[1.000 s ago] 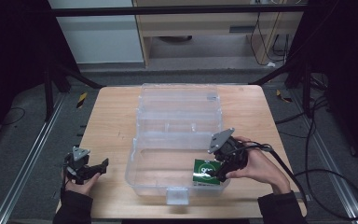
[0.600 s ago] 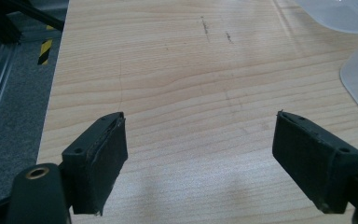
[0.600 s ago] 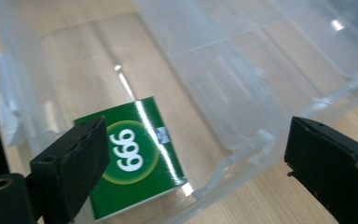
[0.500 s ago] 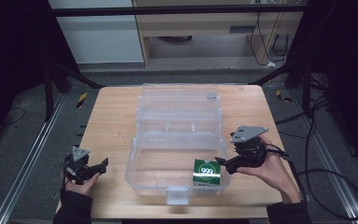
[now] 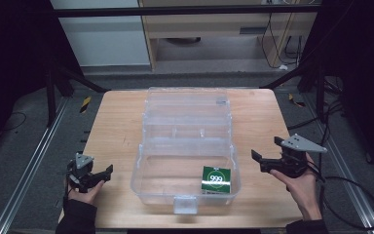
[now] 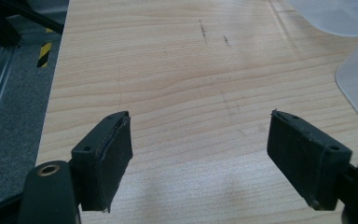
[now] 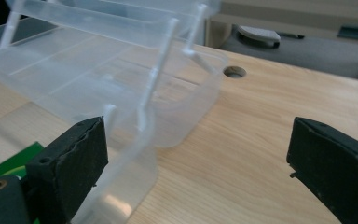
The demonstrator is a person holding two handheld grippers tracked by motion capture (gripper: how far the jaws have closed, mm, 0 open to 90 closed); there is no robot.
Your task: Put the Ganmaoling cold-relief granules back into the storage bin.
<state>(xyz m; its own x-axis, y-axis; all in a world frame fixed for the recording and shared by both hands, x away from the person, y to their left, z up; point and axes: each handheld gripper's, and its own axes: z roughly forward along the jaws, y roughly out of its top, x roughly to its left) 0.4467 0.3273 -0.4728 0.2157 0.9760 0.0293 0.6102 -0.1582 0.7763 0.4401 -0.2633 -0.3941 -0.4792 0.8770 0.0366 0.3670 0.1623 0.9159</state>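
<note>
Lower left: left gripper (image 5: 99,176) idle on table (image 5: 112,126), jaws spread, empty. Lower centre: green box (image 5: 216,179) sat in clear organizer (image 5: 187,161) front compartment, placement looked done. Right gripper (image 5: 264,162) beside organizer, jaws just opened, empty. Closing apparently left.

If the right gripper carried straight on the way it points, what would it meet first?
Probably the right side wall of the clear plastic tiered organiser box; the right gripper, jaws open and empty, points leftwards at it, though depth is uncertain.

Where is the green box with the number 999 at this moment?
In the high view, the green box lies inside the clear plastic case, in its near right corner, with the right gripper just outside the wall.
</note>
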